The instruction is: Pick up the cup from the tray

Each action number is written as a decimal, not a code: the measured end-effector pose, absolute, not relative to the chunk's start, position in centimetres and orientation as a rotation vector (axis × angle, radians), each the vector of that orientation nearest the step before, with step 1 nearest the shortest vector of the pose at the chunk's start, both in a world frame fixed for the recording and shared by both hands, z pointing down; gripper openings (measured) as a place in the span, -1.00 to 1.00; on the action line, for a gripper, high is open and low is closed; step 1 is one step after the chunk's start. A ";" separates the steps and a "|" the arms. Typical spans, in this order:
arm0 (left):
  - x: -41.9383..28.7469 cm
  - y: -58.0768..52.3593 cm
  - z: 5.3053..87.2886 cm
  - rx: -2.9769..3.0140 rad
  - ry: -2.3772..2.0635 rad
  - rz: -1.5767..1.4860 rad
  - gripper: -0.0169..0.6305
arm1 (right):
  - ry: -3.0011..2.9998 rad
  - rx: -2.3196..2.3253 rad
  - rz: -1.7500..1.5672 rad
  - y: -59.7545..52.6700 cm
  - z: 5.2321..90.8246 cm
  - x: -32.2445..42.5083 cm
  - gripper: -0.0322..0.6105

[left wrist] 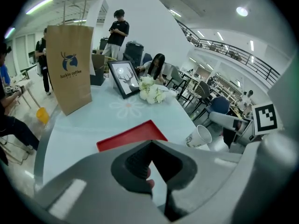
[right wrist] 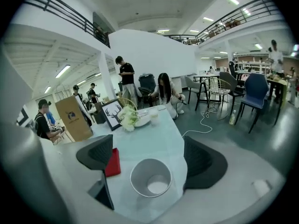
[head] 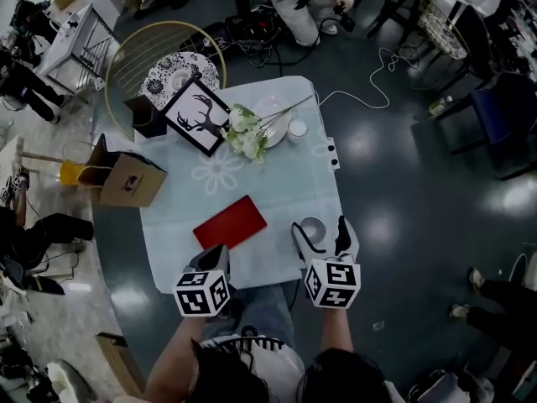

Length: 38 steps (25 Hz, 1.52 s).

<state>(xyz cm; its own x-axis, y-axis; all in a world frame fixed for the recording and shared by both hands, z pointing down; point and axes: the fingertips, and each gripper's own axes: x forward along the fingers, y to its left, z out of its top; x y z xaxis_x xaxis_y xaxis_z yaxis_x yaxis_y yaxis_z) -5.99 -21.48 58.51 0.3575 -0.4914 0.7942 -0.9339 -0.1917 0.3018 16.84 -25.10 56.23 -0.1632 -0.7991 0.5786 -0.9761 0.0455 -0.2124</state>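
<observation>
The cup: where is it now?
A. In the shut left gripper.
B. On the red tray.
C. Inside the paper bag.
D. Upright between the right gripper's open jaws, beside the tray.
D: the cup stands between the parted jaws of the right gripper, with the red tray lying beside it.

Matt against gloss
White paper cup and brown paper bag — matt; smooth cloth table cover; glossy dark floor.

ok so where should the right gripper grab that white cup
On its side wall, a little below the rim, pads on opposite sides. The cup stands upright, mouth up, with the jaws of the right gripper open either side, so closing gently from the person's side looks best.
</observation>
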 end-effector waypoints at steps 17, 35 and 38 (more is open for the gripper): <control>-4.1 -22.0 53.7 1.980 -1.212 0.562 -0.94 | -2.005 1.756 0.710 -23.2 51.4 15.0 -0.83; -5.5 -20.5 53.7 1.953 -1.265 0.559 -0.94 | -2.016 1.756 0.727 -21.4 50.7 13.4 -0.83; -5.5 -20.5 53.6 1.952 -1.268 0.559 -0.95 | -2.013 1.749 0.723 -21.4 50.7 13.4 -0.83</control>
